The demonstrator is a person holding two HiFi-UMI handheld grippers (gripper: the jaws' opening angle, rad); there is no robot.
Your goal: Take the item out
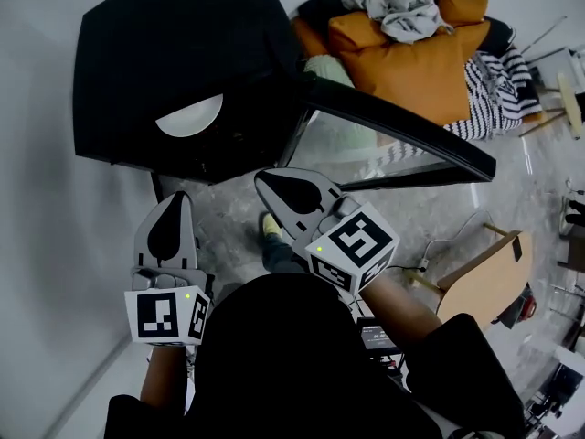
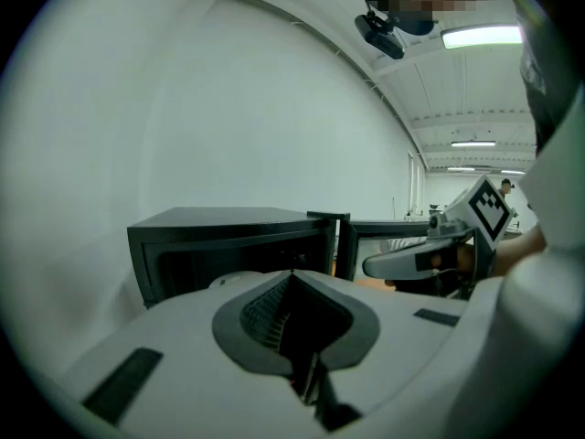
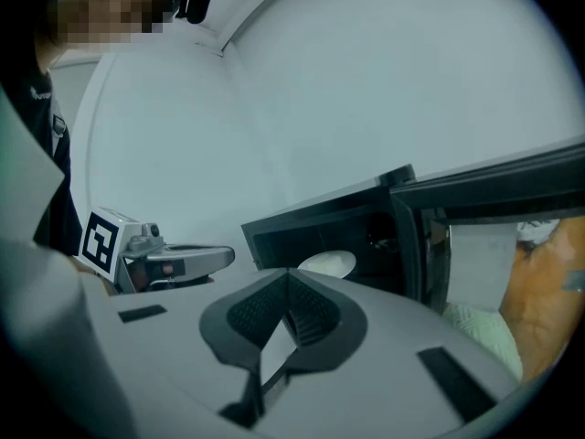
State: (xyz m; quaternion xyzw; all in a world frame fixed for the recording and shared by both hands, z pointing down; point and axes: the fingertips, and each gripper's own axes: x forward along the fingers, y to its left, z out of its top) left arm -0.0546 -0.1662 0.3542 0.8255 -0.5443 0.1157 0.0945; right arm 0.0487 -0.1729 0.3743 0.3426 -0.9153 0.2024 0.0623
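A black microwave oven (image 1: 174,53) stands with its door (image 1: 402,126) swung open to the right. Inside lies a white plate (image 1: 192,117), also visible in the left gripper view (image 2: 236,280) and the right gripper view (image 3: 329,263). My left gripper (image 1: 174,199) is shut and empty, just short of the oven's opening, below the plate. My right gripper (image 1: 270,183) is shut with nothing in it, level with the door's hinge side. Each gripper sees the other beside it: the right gripper (image 2: 375,265) and the left gripper (image 3: 224,256). Neither touches the oven or the plate.
Behind the door lie an orange cushion (image 1: 411,58), a grey garment (image 1: 398,7) and a striped cloth (image 1: 494,94). A wooden chair (image 1: 484,277) and a cable (image 1: 448,236) are on the floor at the right. A white wall (image 1: 37,208) runs along the left.
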